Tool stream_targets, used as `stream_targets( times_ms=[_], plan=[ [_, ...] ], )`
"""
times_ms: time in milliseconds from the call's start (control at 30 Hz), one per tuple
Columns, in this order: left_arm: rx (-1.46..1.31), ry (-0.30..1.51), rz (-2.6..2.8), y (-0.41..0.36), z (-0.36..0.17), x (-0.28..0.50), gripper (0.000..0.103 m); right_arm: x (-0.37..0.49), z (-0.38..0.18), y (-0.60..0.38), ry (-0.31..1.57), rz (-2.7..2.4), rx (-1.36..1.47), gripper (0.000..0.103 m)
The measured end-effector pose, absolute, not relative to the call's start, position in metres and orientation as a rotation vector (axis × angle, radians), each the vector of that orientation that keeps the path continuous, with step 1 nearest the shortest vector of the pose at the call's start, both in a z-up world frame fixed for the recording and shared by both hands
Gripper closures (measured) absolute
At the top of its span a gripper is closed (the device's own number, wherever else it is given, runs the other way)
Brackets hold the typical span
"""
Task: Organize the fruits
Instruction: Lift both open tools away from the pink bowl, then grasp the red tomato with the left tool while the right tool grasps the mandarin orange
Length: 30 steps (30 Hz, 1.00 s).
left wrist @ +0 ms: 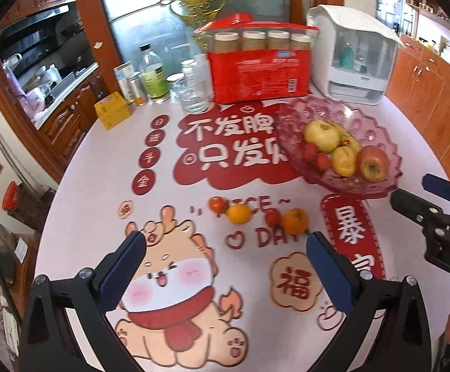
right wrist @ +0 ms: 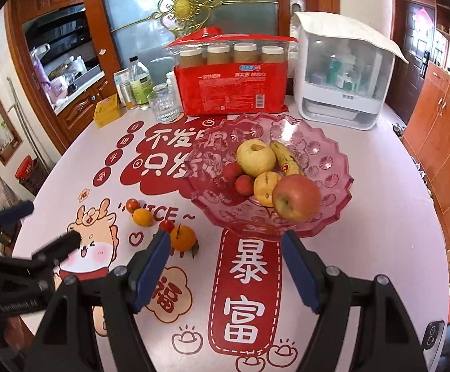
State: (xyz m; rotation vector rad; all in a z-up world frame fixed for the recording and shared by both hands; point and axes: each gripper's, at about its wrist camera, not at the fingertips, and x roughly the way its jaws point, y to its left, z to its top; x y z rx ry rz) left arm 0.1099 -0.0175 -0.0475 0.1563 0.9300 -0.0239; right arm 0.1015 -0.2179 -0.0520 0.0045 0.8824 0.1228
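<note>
On the far left of the table (left wrist: 79,167), a yellow box (left wrist: 112,110), then a bottle with a green label (left wrist: 153,76) and a clear glass (left wrist: 192,94). Behind those, a big red pack of paper cups (left wrist: 260,71). Over on the right at the back, a white box with a see-through front (left wrist: 353,59).

Lower down, the left gripper (left wrist: 225,257), wide open, holding nothing, up over the cartoon dragon on the table cover. Just past its fingertips, four small fruits in a row on the table: a small tomato (left wrist: 217,203), touching a little yellow orange (left wrist: 239,214), then another small tomato (left wrist: 272,217) touching a bigger orange (left wrist: 295,220).

To the right of the row, the pink glass fruit bowl (right wrist: 327,161). Inside it, two small red fruits (right wrist: 239,178) on the left, a yellow-green apple (right wrist: 255,158), a yellow pear (right wrist: 266,188), a banana (right wrist: 285,158) behind, and a red apple (right wrist: 296,197) at the front edge.

Near the front of the bowl, the right gripper (right wrist: 225,241), open wide too, holding nothing. Bigger orange just beside its left finger. Bowl rim just past its right fingertip.
</note>
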Motion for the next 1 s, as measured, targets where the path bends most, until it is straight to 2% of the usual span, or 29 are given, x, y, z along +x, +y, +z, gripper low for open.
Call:
stream_targets(
  times_ms=[333,667,1000],
  plan=[
    [0.128,0.97,-0.012,0.028,-0.05,0.117,0.0,0.099,-0.067,-0.197,0.896,0.177,-0.017,0.029],
    [0.161,0.95,-0.012,0.047,-0.039,0.133,0.0,0.105,-0.082,-0.176,0.912,0.208,-0.004,0.03],
    [0.188,0.984,-0.061,0.053,-0.056,0.173,0.0,0.115,-0.103,-0.168,0.946,0.184,0.013,0.032]
  ],
)
